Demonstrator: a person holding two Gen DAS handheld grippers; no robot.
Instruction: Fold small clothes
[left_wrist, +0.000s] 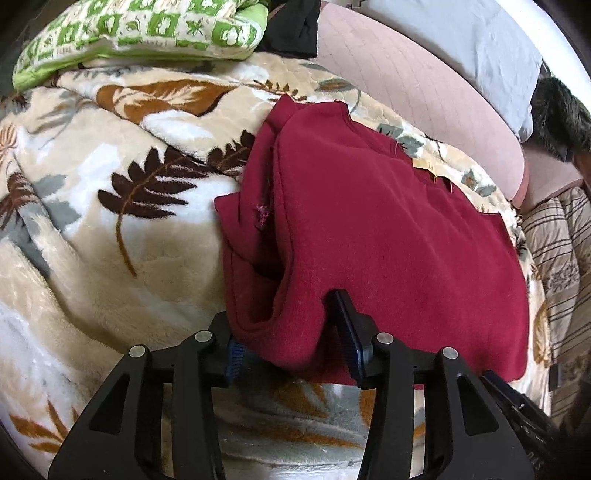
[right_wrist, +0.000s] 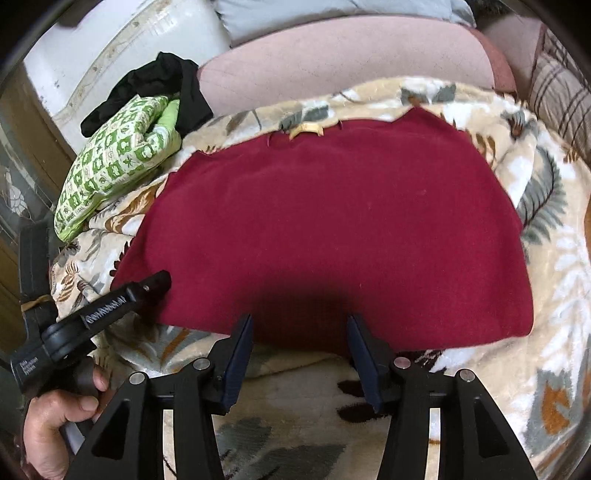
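The dark red garment (right_wrist: 332, 229) is lying spread flat on the leaf-patterned blanket (right_wrist: 546, 258), and every position below is being given relative to that garment.

Far left of the garment, the green-and-white patterned pillow (right_wrist: 110, 166) is resting on the blanket, with a black cloth (right_wrist: 166, 85) draped over its far end. Behind the garment, a pink cushion (right_wrist: 332, 62) is running along the blanket's far edge, and a pale grey pillow (right_wrist: 314, 14) is sitting behind that.

At the garment's near left corner, the left gripper (left_wrist: 291, 332) is standing with its jaws wide apart. A raised fold of the red fabric is bulging between the two fingers. The right finger (left_wrist: 351, 325) is touching the cloth; the left finger is mostly hidden under the fold, so whether the jaws are pinching the fabric cannot be told. In the right wrist view, the person's left hand (right_wrist: 55, 424) is gripping this tool's handle.

At the middle of the garment's near hem, the right gripper (right_wrist: 299, 332) is hovering with its jaws wide apart and nothing between them, its fingertips just at the hem.

To the right of the garment, a striped quilt (left_wrist: 561, 251) is lying beyond the blanket's edge.
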